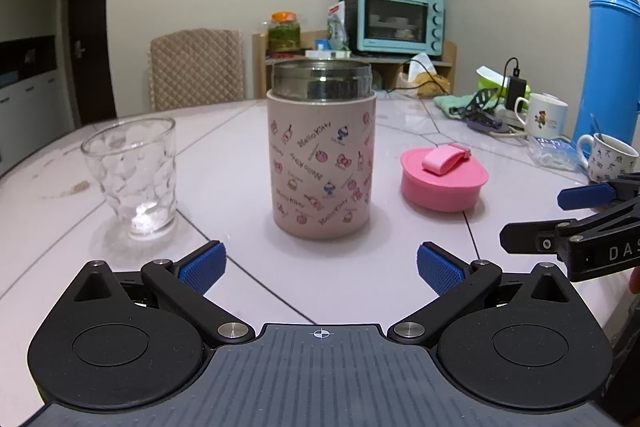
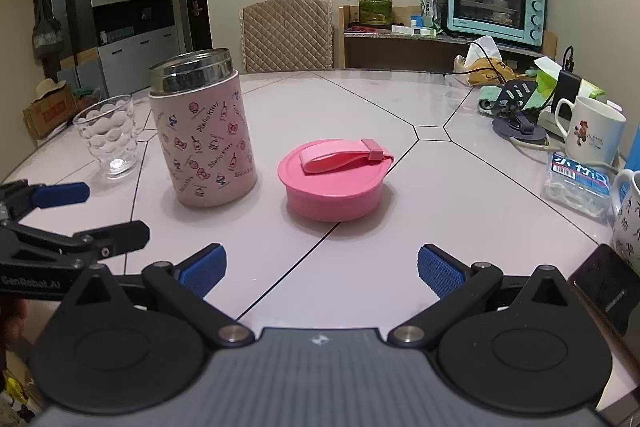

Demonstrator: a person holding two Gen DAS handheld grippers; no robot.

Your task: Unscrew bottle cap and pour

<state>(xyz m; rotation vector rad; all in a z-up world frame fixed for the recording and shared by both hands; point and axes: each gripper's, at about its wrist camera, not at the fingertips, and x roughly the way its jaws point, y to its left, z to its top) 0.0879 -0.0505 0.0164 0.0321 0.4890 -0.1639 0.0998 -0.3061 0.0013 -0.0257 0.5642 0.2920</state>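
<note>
A pink Hello Kitty bottle [image 1: 323, 163] with a bare steel neck stands upright and uncapped on the table, also in the right wrist view [image 2: 204, 131]. Its pink cap [image 1: 444, 183] with a strap lies flat to its right, also in the right wrist view [image 2: 334, 179]. A dimpled glass [image 1: 132, 175] stands left of the bottle, also in the right wrist view [image 2: 108, 139]. My left gripper [image 1: 320, 267] is open and empty, facing the bottle from short of it. My right gripper [image 2: 322, 267] is open and empty, facing the cap from short of it.
The right gripper's fingers [image 1: 592, 195] show at the right edge of the left wrist view. White mugs [image 2: 592, 131], a tissue pack [image 2: 580, 187], cables and a blue thermos [image 1: 612, 67] crowd the table's right side. A chair [image 2: 286, 35] stands behind the table.
</note>
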